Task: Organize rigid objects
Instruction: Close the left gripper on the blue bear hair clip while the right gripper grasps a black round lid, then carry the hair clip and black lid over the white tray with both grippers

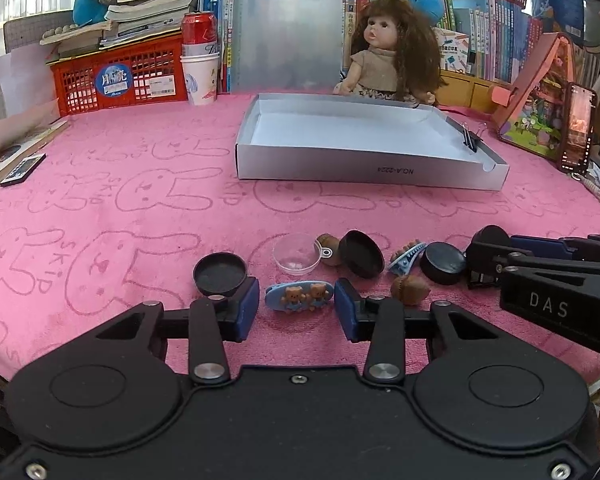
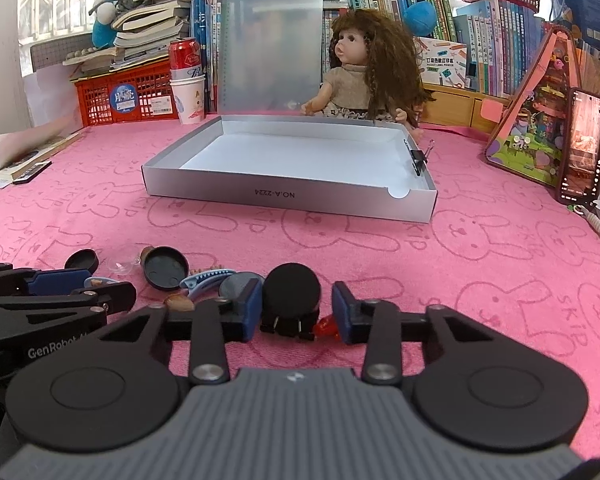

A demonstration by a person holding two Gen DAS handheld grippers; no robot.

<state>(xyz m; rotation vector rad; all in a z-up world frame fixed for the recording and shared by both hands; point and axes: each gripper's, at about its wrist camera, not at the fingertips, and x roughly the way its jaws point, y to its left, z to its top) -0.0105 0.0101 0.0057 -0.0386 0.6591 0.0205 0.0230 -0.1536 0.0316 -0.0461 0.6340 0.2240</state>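
Note:
Small objects lie in a row on the pink towel before an open silver box (image 1: 364, 166) (image 2: 284, 196). My left gripper (image 1: 297, 307) is open, its pads either side of a blue hair clip with two bears (image 1: 299, 297). Near it lie a black lid (image 1: 220, 274), a clear dome (image 1: 296, 253), a second black lid (image 1: 361, 254), a blue claw clip (image 1: 406, 257), a black puck (image 1: 443, 263) and two brown acorns (image 1: 410, 289). My right gripper (image 2: 298, 309) is open around a black round stamp (image 2: 292, 290), with a red piece (image 2: 326, 327) beside it.
A doll (image 1: 392, 48) sits behind the box, a binder clip (image 1: 471, 141) on its right wall. A red crate (image 1: 118, 76), cup and can stand at back left, a phone (image 1: 578, 128) and pink toy house at right, books behind.

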